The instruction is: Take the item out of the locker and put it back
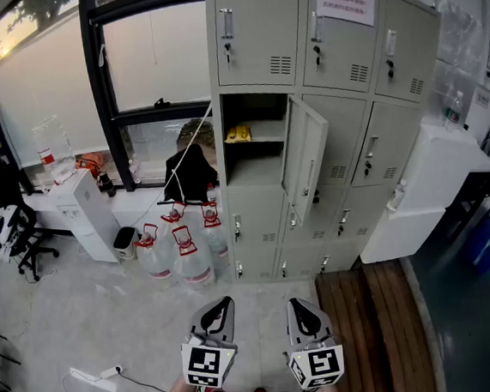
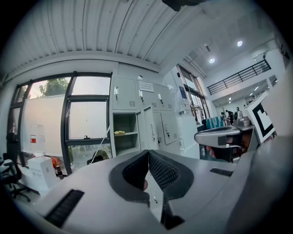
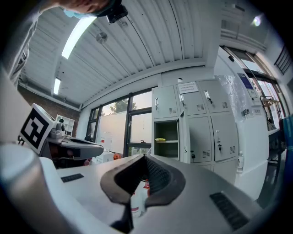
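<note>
A grey bank of lockers (image 1: pixel 330 96) stands ahead. One compartment is open, its door (image 1: pixel 305 157) swung out to the right. On its inner shelf lies a small yellow item (image 1: pixel 238 134), also visible as a yellow item (image 2: pixel 119 132) and a yellow item (image 3: pixel 160 139) in the gripper views. My left gripper (image 1: pixel 223 304) and right gripper (image 1: pixel 296 304) are held low, side by side, well short of the lockers. Both are shut with the tips together and nothing between them.
Several large water bottles (image 1: pixel 181 249) with red handles stand on the floor left of the lockers. A white cabinet (image 1: pixel 87 210), an office chair (image 1: pixel 16 234) and a power strip (image 1: pixel 94 375) are at the left. A white appliance (image 1: pixel 425 182) and wooden floor slats (image 1: pixel 374 325) are at the right.
</note>
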The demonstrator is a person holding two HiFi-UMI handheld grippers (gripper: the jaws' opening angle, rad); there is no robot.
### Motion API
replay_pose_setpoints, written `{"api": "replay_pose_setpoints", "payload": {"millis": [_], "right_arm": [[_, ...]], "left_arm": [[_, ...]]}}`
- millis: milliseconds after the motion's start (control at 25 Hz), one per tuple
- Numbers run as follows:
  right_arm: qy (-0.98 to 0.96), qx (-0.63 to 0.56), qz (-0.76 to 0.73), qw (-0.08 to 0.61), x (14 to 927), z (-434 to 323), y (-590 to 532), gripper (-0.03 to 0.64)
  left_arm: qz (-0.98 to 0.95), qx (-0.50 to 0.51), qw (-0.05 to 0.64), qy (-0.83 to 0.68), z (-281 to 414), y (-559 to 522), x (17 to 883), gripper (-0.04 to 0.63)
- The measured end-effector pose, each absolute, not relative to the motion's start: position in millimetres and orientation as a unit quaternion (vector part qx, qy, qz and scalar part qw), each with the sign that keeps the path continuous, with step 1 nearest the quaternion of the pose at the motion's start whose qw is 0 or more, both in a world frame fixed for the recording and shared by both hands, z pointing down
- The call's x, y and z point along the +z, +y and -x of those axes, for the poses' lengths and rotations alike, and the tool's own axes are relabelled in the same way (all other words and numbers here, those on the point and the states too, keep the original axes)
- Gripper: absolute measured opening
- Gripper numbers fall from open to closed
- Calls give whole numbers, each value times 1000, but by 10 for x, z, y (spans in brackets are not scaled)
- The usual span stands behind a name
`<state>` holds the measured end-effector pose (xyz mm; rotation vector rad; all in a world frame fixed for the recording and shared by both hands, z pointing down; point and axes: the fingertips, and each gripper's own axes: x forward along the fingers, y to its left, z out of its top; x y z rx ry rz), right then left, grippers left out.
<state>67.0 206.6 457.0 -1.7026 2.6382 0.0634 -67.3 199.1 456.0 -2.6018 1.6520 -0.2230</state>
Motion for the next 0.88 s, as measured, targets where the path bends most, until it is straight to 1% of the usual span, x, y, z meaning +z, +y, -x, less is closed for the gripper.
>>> {"api": "replay_pose_setpoints", "payload": {"millis": [160, 560, 880], "right_arm": [[835, 9, 550, 6, 4579, -727, 2047, 18], [839, -3, 544, -14, 4751, -755, 1984, 18], [841, -6, 541, -13, 4825, -834, 1596, 18]], "left_arm": [[842, -75, 24, 534, 659, 1969, 4582, 23], [837, -87, 8, 540, 644, 1900, 4738, 23], [835, -88, 6, 543, 589, 1510, 4814, 23]]}}
